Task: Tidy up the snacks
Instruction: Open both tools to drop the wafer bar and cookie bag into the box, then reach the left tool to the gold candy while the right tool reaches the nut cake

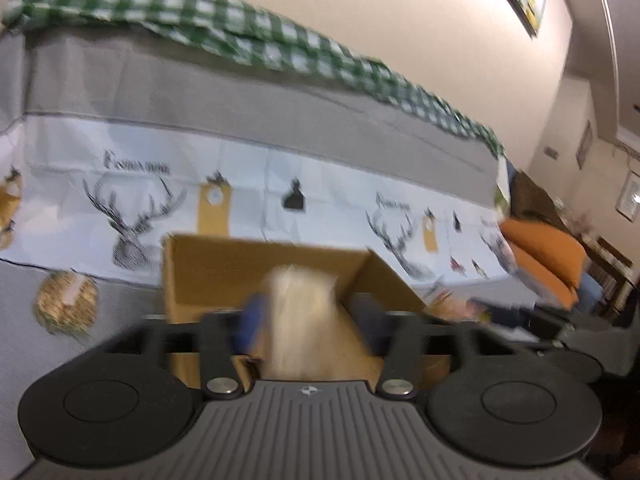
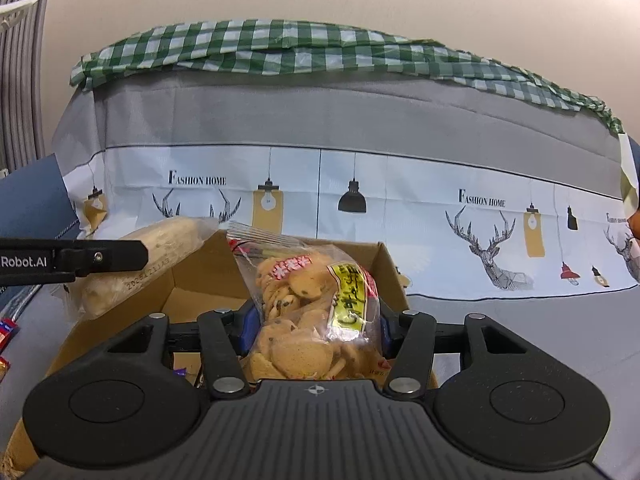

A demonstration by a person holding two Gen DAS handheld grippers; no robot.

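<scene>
A: Ahead of both your grippers stands the sofa back (image 2: pixel 320 120) with a green checked cloth (image 2: pixel 280 48) along its top, and below them is the cardboard box (image 2: pixel 192 276), open upward. I take it that is where the snacks are meant to go.

B: Which gripper is nearer to dropping its load?

A: Your left gripper (image 1: pixel 306 320). A pale bread pack (image 1: pixel 300 320) stands upright between its fingers, over the box, but that view is badly blurred. The jaws look spread with daylight on either side of the pack, so I judge it released and falling, not clenched.

B: And the right?

A: Your right gripper (image 2: pixel 316 328) has the cookie bag (image 2: pixel 308 304) between its fingers, upright, its sealed top pointing away from you. The blue pads sit close against both sides of the bag. Whether they squeeze it or only flank it, I cannot tell. It hangs above the box's near half, so a release there should land it inside.

B: Anything else?

A: To the left of your right gripper, a few small wrappers (image 2: pixel 6 336) lie on the grey surface (image 2: pixel 520 332), outside the box. Probably work left to do.
</scene>
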